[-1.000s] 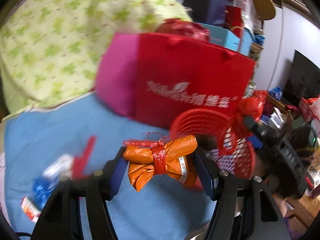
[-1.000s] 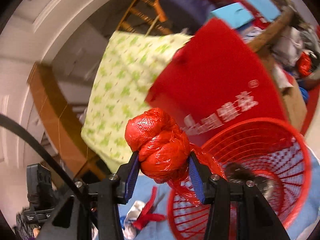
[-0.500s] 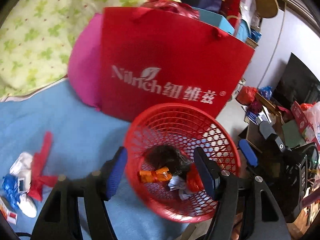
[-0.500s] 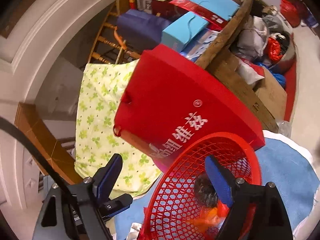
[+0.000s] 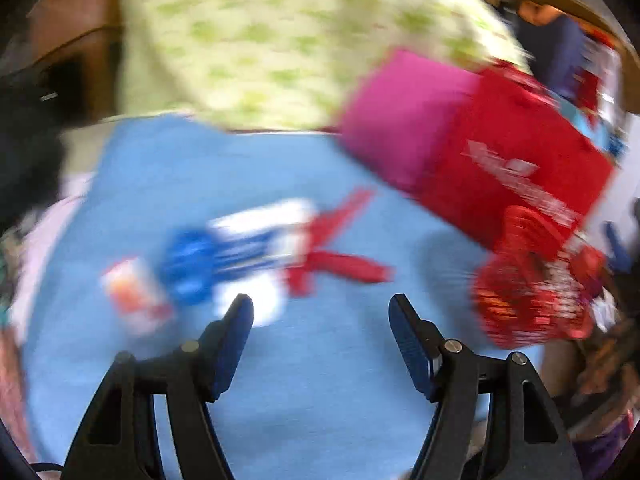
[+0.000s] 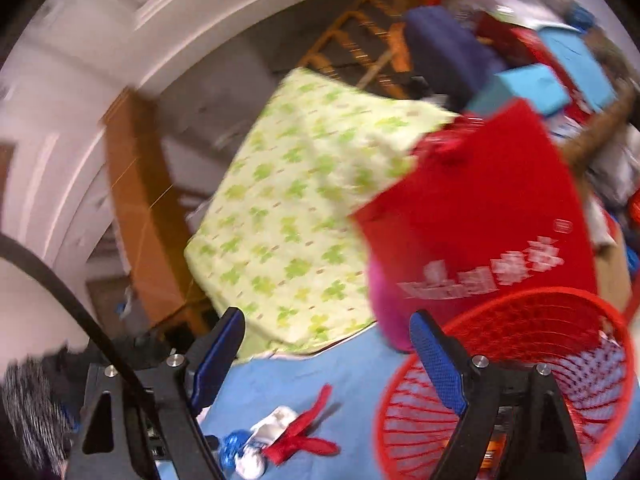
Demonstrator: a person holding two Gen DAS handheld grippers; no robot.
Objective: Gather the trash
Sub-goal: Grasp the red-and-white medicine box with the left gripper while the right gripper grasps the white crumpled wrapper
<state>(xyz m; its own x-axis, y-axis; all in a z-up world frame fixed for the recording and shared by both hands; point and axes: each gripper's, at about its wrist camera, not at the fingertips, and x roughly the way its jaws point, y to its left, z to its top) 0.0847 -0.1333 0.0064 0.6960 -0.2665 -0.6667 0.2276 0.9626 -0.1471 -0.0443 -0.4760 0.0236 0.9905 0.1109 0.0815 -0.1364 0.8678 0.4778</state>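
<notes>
The only lettering I can find is white print on the red bag (image 6: pixel 492 220), which sits at about two o'clock in my right wrist view; there it runs as a blurred word followed by what look like Chinese characters, none sharp enough for me to read. In my left wrist view the same bag (image 5: pixel 516 168) also shows at two o'clock, its white print smeared past reading. A small round white mark above the characters is illegible as well.

Big red bag (image 6: pixel 480 216) with white writing, standing on a blue cloth (image 5: pixel 320 380). Pink side (image 5: pixel 404 120) on that bag. Yellow-green cushion (image 6: pixel 296 216) with leaf shapes leaning behind, touching the bag. Wooden ladder (image 6: pixel 360 52) farther back. Blue boxes (image 6: pixel 532 84) piled above.
</notes>
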